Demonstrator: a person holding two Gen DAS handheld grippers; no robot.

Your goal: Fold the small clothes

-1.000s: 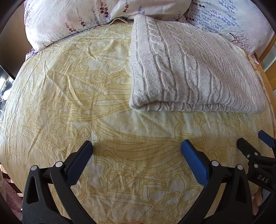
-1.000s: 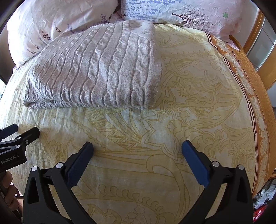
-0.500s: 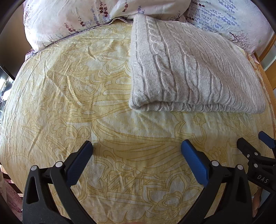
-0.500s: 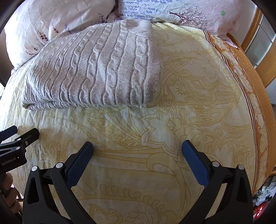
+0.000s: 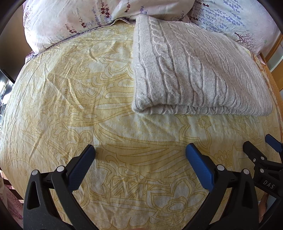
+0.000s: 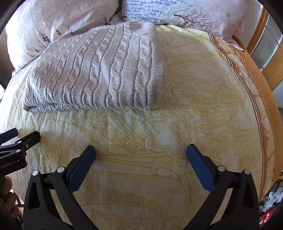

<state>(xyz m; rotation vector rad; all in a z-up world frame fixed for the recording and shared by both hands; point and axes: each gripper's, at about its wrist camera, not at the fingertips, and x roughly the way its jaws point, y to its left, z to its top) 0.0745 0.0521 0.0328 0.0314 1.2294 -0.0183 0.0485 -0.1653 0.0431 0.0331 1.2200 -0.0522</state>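
A grey cable-knit sweater [image 5: 194, 70] lies folded into a flat rectangle on the yellow patterned bedspread [image 5: 79, 99], its folded edge toward me. It also shows in the right wrist view [image 6: 99, 74]. My left gripper [image 5: 140, 152] is open and empty, hovering over bare bedspread short of the sweater's near left corner. My right gripper [image 6: 141, 152] is open and empty, over the bedspread short of the sweater's near right corner. Each gripper shows at the other view's edge: the right one [image 5: 261, 152], the left one [image 6: 19, 138].
Floral pillows [image 5: 74, 19] [image 6: 185, 12] lie behind the sweater at the head of the bed. An orange patterned border [image 6: 256, 99] runs along the bed's right side, with a wooden frame [image 6: 260, 30] beyond. The bed's left edge drops off by dark furniture [image 5: 5, 74].
The right wrist view has shifted slightly, the sweater sitting a little lower and further right in frame. The left gripper has barely moved. Both jaws stay open.
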